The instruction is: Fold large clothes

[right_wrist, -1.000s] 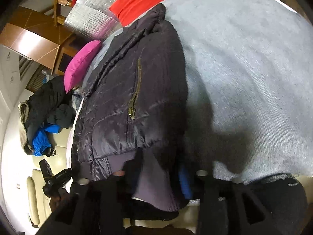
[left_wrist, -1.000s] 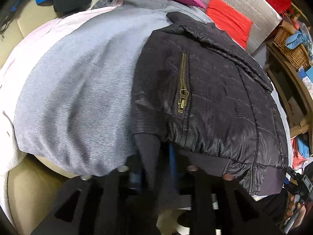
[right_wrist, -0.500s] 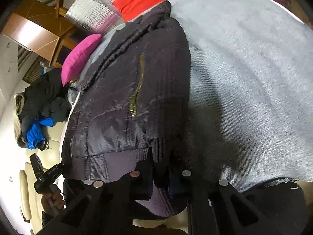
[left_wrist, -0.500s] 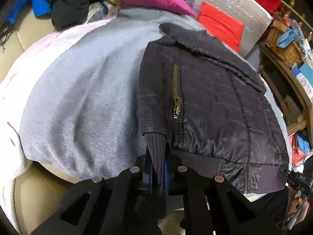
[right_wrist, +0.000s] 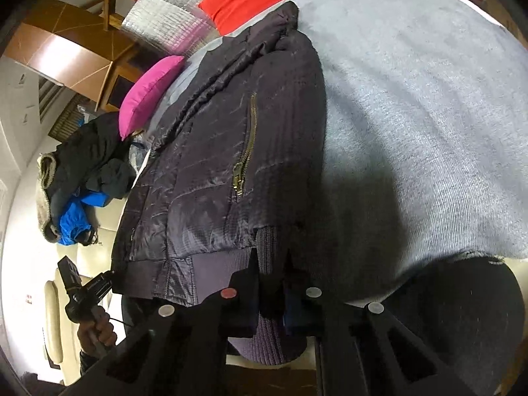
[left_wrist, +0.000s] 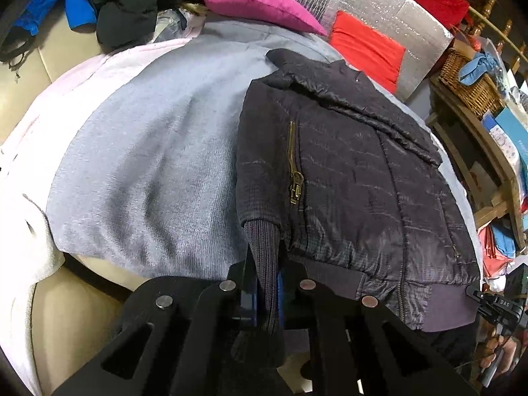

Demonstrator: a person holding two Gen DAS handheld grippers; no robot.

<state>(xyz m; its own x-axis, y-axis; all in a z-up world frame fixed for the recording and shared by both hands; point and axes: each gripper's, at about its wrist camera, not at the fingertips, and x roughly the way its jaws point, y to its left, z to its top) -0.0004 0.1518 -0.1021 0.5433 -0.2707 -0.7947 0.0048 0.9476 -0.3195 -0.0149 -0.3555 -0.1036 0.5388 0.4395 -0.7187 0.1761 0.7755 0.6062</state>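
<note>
A black quilted jacket (left_wrist: 346, 178) with brass pocket zippers lies on a grey blanket (left_wrist: 148, 165), sleeves folded in over the body. It also shows in the right wrist view (right_wrist: 211, 165). My left gripper (left_wrist: 265, 283) is shut on a ribbed knit cuff (left_wrist: 262, 247) at the jacket's near hem. My right gripper (right_wrist: 272, 287) is shut on the other ribbed cuff (right_wrist: 269, 247) at the hem on its side. The blanket also fills the right of the right wrist view (right_wrist: 412, 115).
A pink cushion (left_wrist: 257, 3), a red cushion (left_wrist: 366, 49) and a silver foil mat (left_wrist: 379, 6) lie beyond the jacket. Dark and blue clothes (left_wrist: 109, 3) are piled at the far left. A wicker basket (left_wrist: 472, 79) and shelves stand at right. Beige sofa (left_wrist: 66, 313) shows below the blanket.
Both grippers have closed onto the ribbed cuffs and pulled back toward me. The jacket lies flatter and looks farther away in both views.
</note>
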